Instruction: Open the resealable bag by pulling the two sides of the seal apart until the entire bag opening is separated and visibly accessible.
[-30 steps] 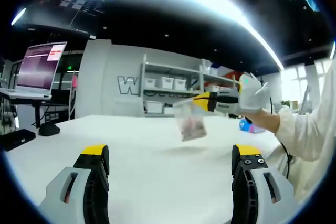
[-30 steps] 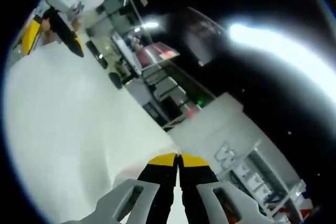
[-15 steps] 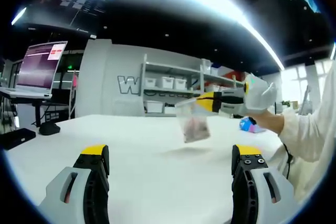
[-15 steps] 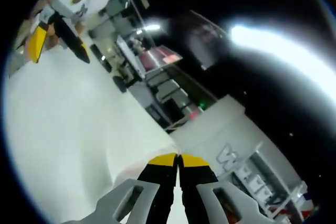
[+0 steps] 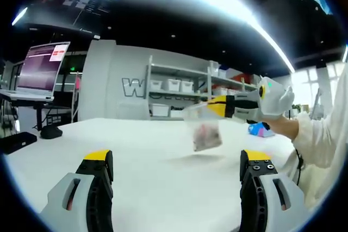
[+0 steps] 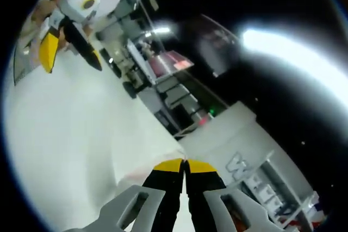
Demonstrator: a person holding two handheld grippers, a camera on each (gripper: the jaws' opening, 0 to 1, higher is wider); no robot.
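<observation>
In the left gripper view, a clear resealable bag [image 5: 205,130] with pinkish contents hangs above the white table [image 5: 147,150]. My right gripper [image 5: 211,106] comes in from the right and is shut on the bag's top edge. My left gripper [image 5: 176,162] stands wide open low over the table, well short of the bag, with nothing between its jaws. In the right gripper view, my right gripper [image 6: 185,163] shows its yellow tips pressed together. The left gripper [image 6: 72,67] appears there at the upper left, jaws apart.
A laptop [image 5: 42,71] stands on a stand at the left, with a dark mouse-like object [image 5: 50,132] near the table's far edge. Shelves with white bins [image 5: 174,86] line the back wall. A person's white sleeve [image 5: 321,139] is on the right.
The right gripper and the hanging bag have drifted a little to the right in the left gripper view. The left gripper has stayed open and still.
</observation>
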